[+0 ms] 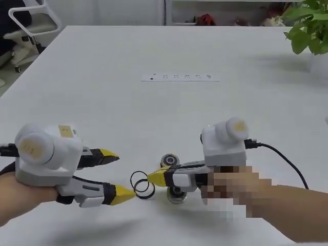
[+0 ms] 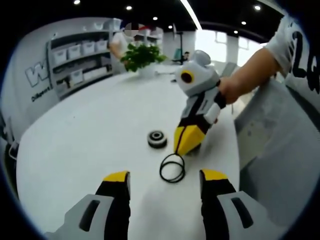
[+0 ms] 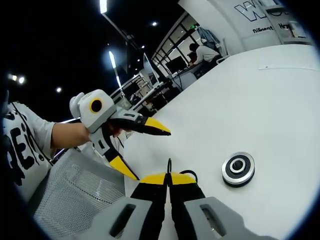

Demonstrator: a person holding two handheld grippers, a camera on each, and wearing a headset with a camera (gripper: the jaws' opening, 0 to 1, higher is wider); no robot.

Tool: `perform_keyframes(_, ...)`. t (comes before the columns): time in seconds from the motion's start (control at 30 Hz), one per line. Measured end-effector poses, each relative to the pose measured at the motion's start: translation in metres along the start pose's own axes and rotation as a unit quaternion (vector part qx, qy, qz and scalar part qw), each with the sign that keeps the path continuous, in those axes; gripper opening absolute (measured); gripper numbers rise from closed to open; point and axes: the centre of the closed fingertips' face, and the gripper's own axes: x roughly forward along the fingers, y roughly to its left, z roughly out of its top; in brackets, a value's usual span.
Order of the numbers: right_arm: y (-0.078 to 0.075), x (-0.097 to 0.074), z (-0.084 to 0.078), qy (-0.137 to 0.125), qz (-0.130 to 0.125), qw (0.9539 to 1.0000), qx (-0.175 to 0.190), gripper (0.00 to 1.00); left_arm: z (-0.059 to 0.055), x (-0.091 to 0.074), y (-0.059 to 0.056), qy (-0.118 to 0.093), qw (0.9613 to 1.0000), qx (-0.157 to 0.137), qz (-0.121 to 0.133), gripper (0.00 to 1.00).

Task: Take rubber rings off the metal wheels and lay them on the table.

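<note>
A: Biggest first?
B: White table (image 1: 179, 56); left gripper (image 1: 122, 174) lower left, jaws wide, empty; right gripper (image 1: 154, 178) lower centre, jaws closed, pinching rubber ring (image 1: 142, 184).
A: Wheels?
B: One metal wheel (image 1: 169, 160) just above that tip, second wheel (image 1: 177, 195) beneath it.

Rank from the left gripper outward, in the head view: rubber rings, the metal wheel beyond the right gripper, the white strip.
1. Rubber rings, just off the left gripper's tips.
2. Metal wheel, farther right.
3. White strip, far ahead.
</note>
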Motion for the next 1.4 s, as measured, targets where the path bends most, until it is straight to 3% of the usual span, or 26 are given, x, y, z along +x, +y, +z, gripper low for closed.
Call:
perform_keyframes(0.53,-0.005,-0.001,-0.012,0.019,-0.006,0.9997,0.014,0.0,-0.006,0.001,-0.003,0.009,0.9999,0.0,-0.006,0.57)
perform_keyframes(1.17,-0.017,-0.001,-0.013,0.023,-0.033,0.9991,-0.013,0.03,-0.013,0.001,-0.008,0.023,0.9997,-0.003,-0.011,0.56)
perform_keyframes(1.4,-0.019,-0.002,-0.014,0.03,-0.043,0.9979,-0.039,0.09,-0.014,0.003,-0.009,0.026,0.9995,-0.002,-0.016,0.56)
